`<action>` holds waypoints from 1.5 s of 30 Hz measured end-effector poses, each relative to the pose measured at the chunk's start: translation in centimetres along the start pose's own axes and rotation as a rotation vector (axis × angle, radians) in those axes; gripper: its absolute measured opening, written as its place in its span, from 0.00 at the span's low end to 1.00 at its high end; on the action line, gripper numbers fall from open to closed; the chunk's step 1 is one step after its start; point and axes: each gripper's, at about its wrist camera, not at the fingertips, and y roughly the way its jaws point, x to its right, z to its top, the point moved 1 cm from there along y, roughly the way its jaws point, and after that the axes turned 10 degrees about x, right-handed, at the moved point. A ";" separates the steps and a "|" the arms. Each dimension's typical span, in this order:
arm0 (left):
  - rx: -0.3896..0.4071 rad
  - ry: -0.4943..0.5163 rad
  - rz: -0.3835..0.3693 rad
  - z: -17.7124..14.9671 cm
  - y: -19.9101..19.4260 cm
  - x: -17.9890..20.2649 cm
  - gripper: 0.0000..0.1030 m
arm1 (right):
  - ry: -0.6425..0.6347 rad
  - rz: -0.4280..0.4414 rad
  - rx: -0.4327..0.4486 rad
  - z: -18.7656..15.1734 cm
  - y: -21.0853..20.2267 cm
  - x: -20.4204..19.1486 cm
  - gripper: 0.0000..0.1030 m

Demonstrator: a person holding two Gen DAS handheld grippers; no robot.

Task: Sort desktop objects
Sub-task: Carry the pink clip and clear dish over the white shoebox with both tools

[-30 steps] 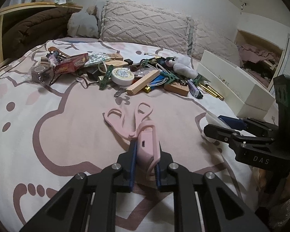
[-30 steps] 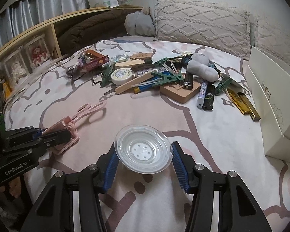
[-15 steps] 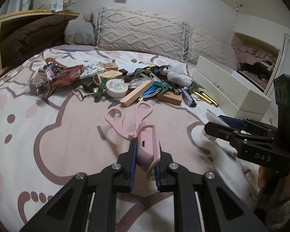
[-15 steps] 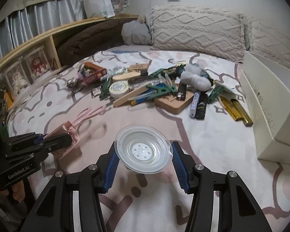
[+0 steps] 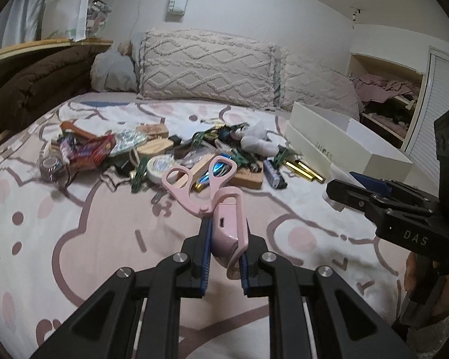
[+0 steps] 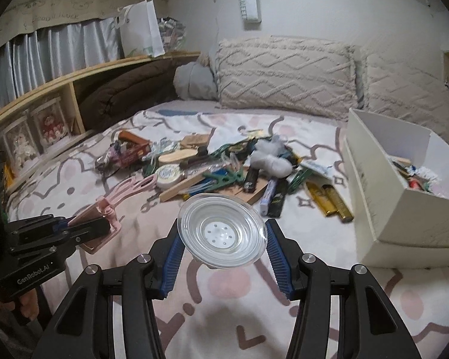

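The left gripper [image 5: 223, 257] is clenched on a pink eyelash curler [image 5: 221, 218], its blue pads pressing the curler's pink head from both sides. The curler's two loop handles rise ahead of and above the fingertips, tilted away toward the heap of small objects [image 5: 176, 152] that lies farther out on the bed [image 5: 74, 239]. The curler is clear of the bedspread.

The right gripper [image 6: 223, 257] grasps a clear plastic suction cup [image 6: 221, 232], a round disc with a white dotted centre, held by its rim between the blue pads with its face tilted up toward the camera. It too is off the bedspread.

From the right gripper, the left gripper shows at the lower left with the pink curler in its fingers; from the left gripper, the right gripper [image 5: 344, 190] sits to the right, black with blue pads.

Ahead and to the right of the right gripper stands an open white box [image 6: 398, 200] with a few items inside; it rests on the bed near two gold tubes [image 6: 329, 200]. Straight ahead of both grippers the heap holds a round white tin [image 6: 167, 176], green clips, wooden blocks, a lighter and a grey plush lump. Beyond the heap two knitted cream pillows [image 6: 284, 74] lean against the wall.
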 end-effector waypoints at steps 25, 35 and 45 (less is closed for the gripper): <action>0.181 0.089 -0.124 8.5 0.6 7.1 0.15 | -0.029 -0.099 0.197 5.6 -5.3 2.5 0.52; 0.209 0.113 -0.181 11.1 1.9 10.3 0.15 | -0.017 -0.156 0.247 7.7 -7.2 5.2 0.52; 0.223 0.136 -0.254 13.7 3.7 14.7 0.15 | -0.022 -0.217 0.259 10.1 -8.6 8.7 0.52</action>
